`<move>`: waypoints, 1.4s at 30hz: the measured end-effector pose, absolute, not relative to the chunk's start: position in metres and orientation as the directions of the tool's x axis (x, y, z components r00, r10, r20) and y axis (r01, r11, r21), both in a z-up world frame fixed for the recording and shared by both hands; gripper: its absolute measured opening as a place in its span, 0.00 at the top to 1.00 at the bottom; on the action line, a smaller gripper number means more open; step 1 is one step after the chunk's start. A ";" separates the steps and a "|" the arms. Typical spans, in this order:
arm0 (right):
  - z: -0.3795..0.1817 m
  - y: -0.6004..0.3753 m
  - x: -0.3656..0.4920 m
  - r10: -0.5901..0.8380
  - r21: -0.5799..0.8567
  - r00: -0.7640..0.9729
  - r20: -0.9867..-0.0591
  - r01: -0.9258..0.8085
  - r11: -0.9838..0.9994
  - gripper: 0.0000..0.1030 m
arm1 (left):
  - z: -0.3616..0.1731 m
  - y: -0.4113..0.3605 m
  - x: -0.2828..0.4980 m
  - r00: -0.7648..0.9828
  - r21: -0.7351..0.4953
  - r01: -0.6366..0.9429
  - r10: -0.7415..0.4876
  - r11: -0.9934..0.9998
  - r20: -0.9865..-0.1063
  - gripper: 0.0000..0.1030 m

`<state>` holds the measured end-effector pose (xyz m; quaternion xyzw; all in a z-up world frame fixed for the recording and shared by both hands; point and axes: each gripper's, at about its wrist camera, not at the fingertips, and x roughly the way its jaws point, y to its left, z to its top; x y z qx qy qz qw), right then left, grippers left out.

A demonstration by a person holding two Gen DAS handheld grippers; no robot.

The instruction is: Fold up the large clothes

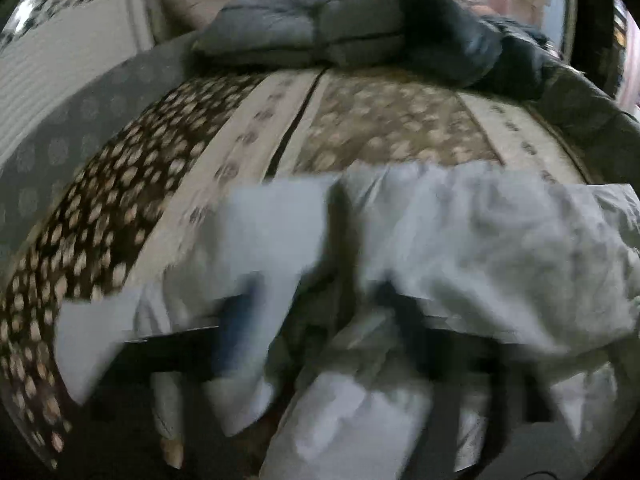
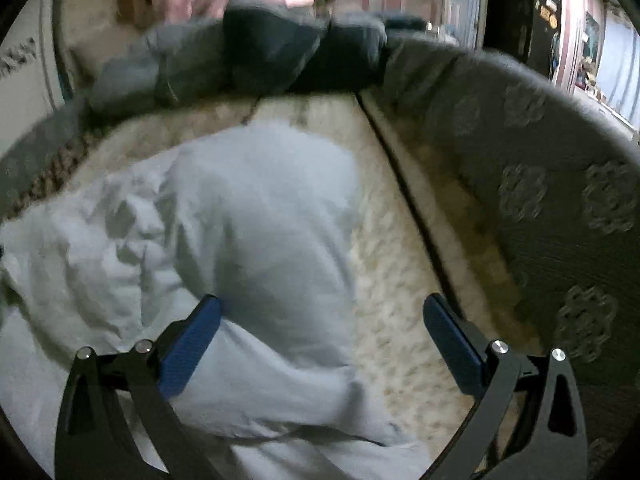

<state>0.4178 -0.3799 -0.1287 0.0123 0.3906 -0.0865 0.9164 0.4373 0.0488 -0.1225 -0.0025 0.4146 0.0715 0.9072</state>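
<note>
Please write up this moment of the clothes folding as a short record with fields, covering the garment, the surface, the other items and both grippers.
garment: pale blue garment, crumpled, unfolded
surface: patterned bedspread
other items: grey and dark pile of clothes at the bed's far end
right gripper: open, jaws wide, garment lying between them, not pinched
left gripper: blurred and draped by the garment; jaws look apart
image quality: left wrist view motion-blurred
</note>
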 end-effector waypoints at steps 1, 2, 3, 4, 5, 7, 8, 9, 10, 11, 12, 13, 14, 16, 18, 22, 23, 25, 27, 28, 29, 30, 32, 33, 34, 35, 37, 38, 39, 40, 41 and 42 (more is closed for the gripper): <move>-0.139 -0.381 0.419 -0.149 -0.043 0.659 -0.737 0.175 0.984 0.02 | -0.130 0.052 0.432 0.648 0.047 -0.158 0.140 0.986 -0.749 0.10; -0.143 -0.384 0.416 -0.141 -0.026 0.650 -0.747 0.183 0.983 0.02 | -0.134 0.052 0.428 0.653 0.027 -0.156 0.124 0.987 -0.747 0.09; -0.144 -0.387 0.411 -0.126 -0.002 0.651 -0.749 0.189 0.982 0.02 | -0.140 0.046 0.426 0.655 0.015 -0.149 0.110 0.989 -0.748 0.09; -0.140 -0.390 0.402 -0.114 0.023 0.662 -0.741 0.196 0.980 0.02 | -0.141 0.045 0.419 0.657 0.018 -0.137 0.105 0.990 -0.747 0.08; -0.133 -0.393 0.387 -0.115 0.036 0.682 -0.722 0.203 0.978 0.02 | -0.142 0.043 0.413 0.660 0.030 -0.127 0.107 0.991 -0.743 0.08; -0.124 -0.397 0.362 -0.114 0.037 0.713 -0.691 0.192 0.981 0.02 | -0.138 0.035 0.395 0.682 0.063 -0.098 0.113 0.993 -0.722 0.07; -0.121 -0.399 0.343 -0.116 0.032 0.728 -0.675 0.187 0.982 0.02 | -0.133 0.032 0.390 0.690 0.072 -0.093 0.117 0.993 -0.714 0.07; -0.121 -0.402 0.327 -0.105 0.035 0.735 -0.670 0.173 0.984 0.02 | -0.126 0.031 0.380 0.703 0.078 -0.091 0.119 0.993 -0.701 0.06; -0.123 -0.404 0.318 -0.097 0.036 0.735 -0.672 0.163 0.986 0.02 | -0.116 0.028 0.368 0.720 0.080 -0.101 0.129 0.992 -0.682 0.06; -0.126 -0.406 0.304 -0.087 0.037 0.732 -0.676 0.152 0.988 0.02 | -0.106 0.025 0.362 0.735 0.074 -0.115 0.135 0.991 -0.665 0.06; -0.129 -0.410 0.295 -0.082 0.040 0.733 -0.675 0.148 0.988 0.02 | -0.096 0.029 0.349 0.752 0.052 -0.128 0.131 0.990 -0.646 0.06; -0.131 -0.414 0.289 -0.080 0.043 0.737 -0.671 0.146 0.988 0.02 | -0.085 0.024 0.337 0.774 0.020 -0.144 0.125 0.989 -0.620 0.05; -0.132 -0.415 0.284 -0.079 0.046 0.741 -0.667 0.147 0.988 0.02 | -0.075 0.017 0.327 0.793 -0.001 -0.155 0.124 0.988 -0.596 0.04; -0.135 -0.421 0.277 -0.080 0.063 0.745 -0.662 0.162 0.985 0.02 | -0.063 0.002 0.310 0.811 -0.007 -0.163 0.130 0.987 -0.570 0.03; -0.136 -0.427 0.272 -0.093 0.074 0.753 -0.651 0.185 0.980 0.02 | -0.060 -0.003 0.294 0.809 -0.014 -0.161 0.124 0.987 -0.574 0.03; -0.141 -0.432 0.270 -0.066 0.082 0.758 -0.649 0.156 0.984 0.02 | -0.071 -0.014 0.271 0.780 -0.065 -0.189 0.109 0.980 -0.617 0.03; -0.144 -0.431 0.270 -0.055 0.077 0.751 -0.658 0.140 0.987 0.02 | -0.075 -0.015 0.269 0.771 -0.071 -0.205 0.117 0.976 -0.626 0.03; -0.153 -0.430 0.272 -0.042 0.061 0.728 -0.684 0.115 0.991 0.02 | -0.085 -0.015 0.267 0.751 -0.071 -0.244 0.142 0.967 -0.645 0.03; -0.164 -0.430 0.276 -0.040 0.055 0.703 -0.710 0.112 0.992 0.02 | -0.094 -0.017 0.267 0.736 -0.061 -0.271 0.166 0.961 -0.656 0.03; -0.168 -0.430 0.278 -0.033 0.059 0.695 -0.718 0.108 0.992 0.02 | -0.099 -0.021 0.268 0.728 -0.050 -0.280 0.178 0.959 -0.662 0.03; -0.171 -0.430 0.281 -0.023 0.063 0.684 -0.729 0.100 0.993 0.02 | -0.101 -0.024 0.268 0.723 -0.044 -0.283 0.183 0.958 -0.666 0.03; -0.172 -0.430 0.282 -0.015 0.066 0.679 -0.734 0.094 0.993 0.02 | -0.103 -0.028 0.267 0.719 -0.039 -0.280 0.183 0.959 -0.670 0.03; -0.175 -0.428 0.286 0.013 0.079 0.667 -0.745 0.069 0.994 0.02 | -0.104 -0.036 0.267 0.719 -0.027 -0.265 0.179 0.964 -0.671 0.03; -0.177 -0.427 0.287 0.029 0.085 0.661 -0.750 0.053 0.995 0.03 | -0.104 -0.040 0.266 0.721 -0.016 -0.254 0.179 0.967 -0.670 0.03; -0.179 -0.425 0.288 0.040 0.087 0.658 -0.752 0.039 0.995 0.14 | -0.104 -0.044 0.265 0.722 0.001 -0.240 0.179 0.971 -0.669 0.03; -0.180 -0.423 0.288 0.039 0.080 0.654 -0.756 0.033 0.996 0.27 | -0.103 -0.045 0.264 0.722 0.011 -0.230 0.178 0.973 -0.668 0.03; -0.181 -0.424 0.286 0.039 0.089 0.664 -0.747 0.042 0.995 0.46 | -0.102 -0.049 0.263 0.723 0.024 -0.217 0.177 0.976 -0.668 0.03; -0.181 -0.426 0.285 0.050 0.111 0.669 -0.742 0.050 0.993 0.58 | -0.100 -0.049 0.263 0.723 0.025 -0.216 0.177 0.976 -0.668 0.03; -0.182 -0.430 0.284 0.071 0.147 0.673 -0.736 0.056 0.988 0.62 | -0.099 -0.049 0.262 0.725 0.023 -0.218 0.177 0.976 -0.666 0.03; -0.181 -0.434 0.281 0.096 0.189 0.682 -0.725 0.062 0.980 0.70 | -0.097 -0.047 0.261 0.727 0.014 -0.221 0.174 0.975 -0.664 0.03; -0.181 -0.436 0.280 0.099 0.198 0.687 -0.719 0.067 0.978 0.76 | -0.095 -0.046 0.261 0.727 0.010 -0.224 0.174 0.975 -0.664 0.03; -0.178 -0.437 0.278 0.098 0.204 0.698 -0.710 0.071 0.976 0.79 | -0.094 -0.045 0.260 0.728 0.007 -0.226 0.174 0.974 -0.663 0.03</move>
